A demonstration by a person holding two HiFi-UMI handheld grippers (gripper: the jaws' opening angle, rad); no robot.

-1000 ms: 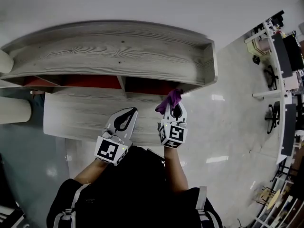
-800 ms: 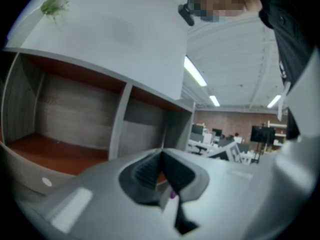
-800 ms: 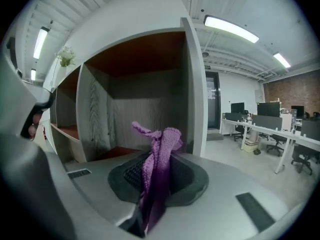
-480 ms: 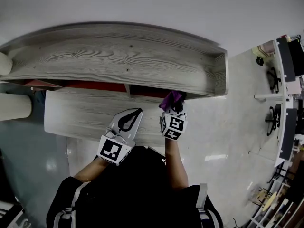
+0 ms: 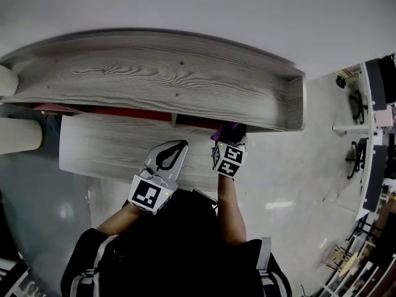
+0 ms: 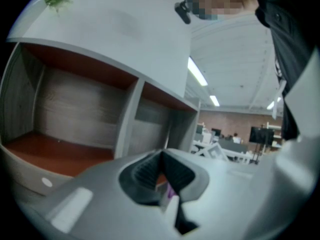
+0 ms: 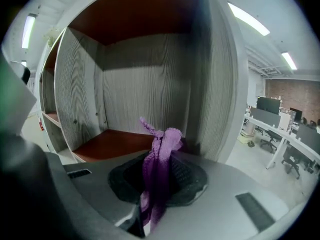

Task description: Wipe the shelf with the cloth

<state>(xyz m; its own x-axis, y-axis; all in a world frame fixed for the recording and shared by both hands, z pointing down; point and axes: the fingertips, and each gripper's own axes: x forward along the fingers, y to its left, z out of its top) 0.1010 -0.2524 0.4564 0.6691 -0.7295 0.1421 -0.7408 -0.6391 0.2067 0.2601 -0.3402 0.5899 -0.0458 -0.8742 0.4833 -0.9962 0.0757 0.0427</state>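
One grey woodgrain shelf (image 5: 154, 82), glossy floor (image 5: 309, 184)

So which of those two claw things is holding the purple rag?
The right gripper: its jaws are shut on the purple cloth at the shelf opening. The left gripper is shut on nothing.

Cloth (image 5: 226, 130) half hidden beneath shelf (image 5: 154, 82)

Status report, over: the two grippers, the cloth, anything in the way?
Right gripper shut on cloth, at mouth of shelf's right compartment. Left gripper shut, empty, back from the shelf. Nothing seen in the way.
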